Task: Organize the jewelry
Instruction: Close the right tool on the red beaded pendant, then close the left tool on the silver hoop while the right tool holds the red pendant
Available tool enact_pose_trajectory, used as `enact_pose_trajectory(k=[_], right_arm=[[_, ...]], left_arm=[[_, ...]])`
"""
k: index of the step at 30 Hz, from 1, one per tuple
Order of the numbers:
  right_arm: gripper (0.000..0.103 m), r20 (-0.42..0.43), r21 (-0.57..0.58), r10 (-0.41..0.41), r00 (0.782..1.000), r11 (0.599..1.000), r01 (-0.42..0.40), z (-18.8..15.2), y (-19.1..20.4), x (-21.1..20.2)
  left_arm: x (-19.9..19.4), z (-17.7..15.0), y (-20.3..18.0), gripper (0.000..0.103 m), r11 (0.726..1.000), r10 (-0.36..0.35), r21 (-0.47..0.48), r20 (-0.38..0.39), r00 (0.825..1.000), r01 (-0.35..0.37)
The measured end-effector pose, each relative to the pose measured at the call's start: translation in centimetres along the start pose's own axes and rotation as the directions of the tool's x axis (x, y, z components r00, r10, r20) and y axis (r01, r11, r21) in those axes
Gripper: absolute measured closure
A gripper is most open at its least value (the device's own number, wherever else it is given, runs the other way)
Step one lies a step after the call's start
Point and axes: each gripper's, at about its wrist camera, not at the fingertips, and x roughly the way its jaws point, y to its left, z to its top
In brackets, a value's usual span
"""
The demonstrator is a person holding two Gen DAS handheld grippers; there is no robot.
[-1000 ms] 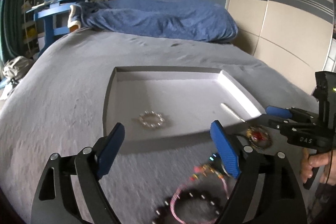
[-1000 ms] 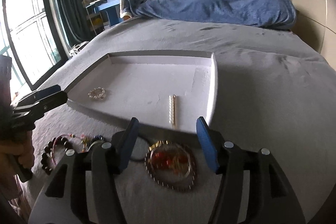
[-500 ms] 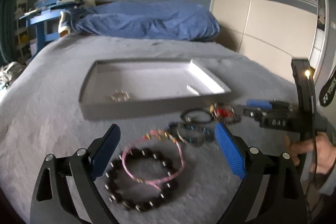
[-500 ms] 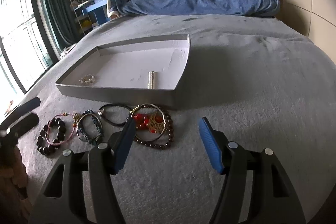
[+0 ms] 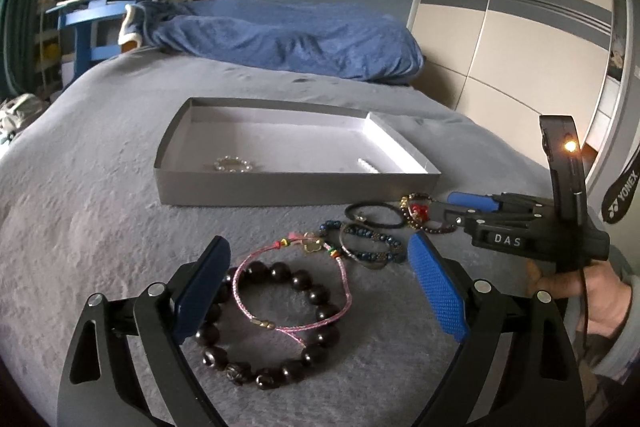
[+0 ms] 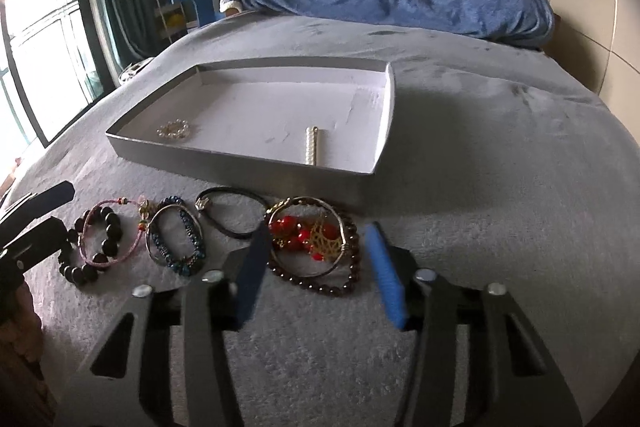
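Right gripper (image 6: 316, 267) jaws have just been closing, straddling but not yet pinching the red-bead bangle cluster (image 6: 314, 243) lying just near of the tray (image 6: 248, 163); left gripper (image 5: 316, 291) open, empty; pinch 1 rim only.

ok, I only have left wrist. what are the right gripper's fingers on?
Observer: Right wrist view: the right gripper straddles the red-bead bangle, which lies between the fingers. The jaws have just been closing, but the pads look short of pinching it.
Operator: and the white thing at the tray's right side? The wall hides most of it.
Observer: A straight pearl bar, lying lengthwise with its near end almost at the tray's front wall.
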Motion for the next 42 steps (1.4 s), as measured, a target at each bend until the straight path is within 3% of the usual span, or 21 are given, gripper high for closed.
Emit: enact_pose_trajectory(k=[11,16,20,28,37,42], right_arm=[[0.064,-0.063,-0.016,-0.02,0.998,1.0,0.019,0.4,0.2,1.8],[0.08,-0.063,-0.024,-0.013,0.998,1.0,0.012,0.4,0.3,2.0],[0.091,0.002,0.003,0.034,0.999,0.999,-0.034,0.1,-0.1,0.6],[0.092,0.073,0.024,0.129,0.989,0.991,-0.131,-0.7,-0.1,-2.2],[0.092,0.014,0.052,0.231,0.973,0.972,-0.231,-3.0,-0.1,-3.4],[0.091,-0.011,0.036,0.225,0.974,0.974,-0.224,-4.3,0.2,-4.0]], left_arm=[[0.4,0.4,0.1,0.013,1.0,-0.005,-0.012,-0.018,1.0,0.004],[0.5,0.3,0.3,0.013,1.0,-0.009,-0.02,-0.02,1.0,0.008],[0.4,0.3,0.5,0.013,0.999,-0.01,-0.032,-0.022,1.0,0.009],[0.5,0.3,0.9,0.013,0.999,-0.01,-0.037,-0.032,0.999,0.009],[0.6,0.3,0.9,0.013,0.999,-0.016,-0.033,-0.039,0.999,0.015],[0.8,0.2,0.4,0.013,1.0,-0.009,-0.013,-0.045,0.999,0.009]])
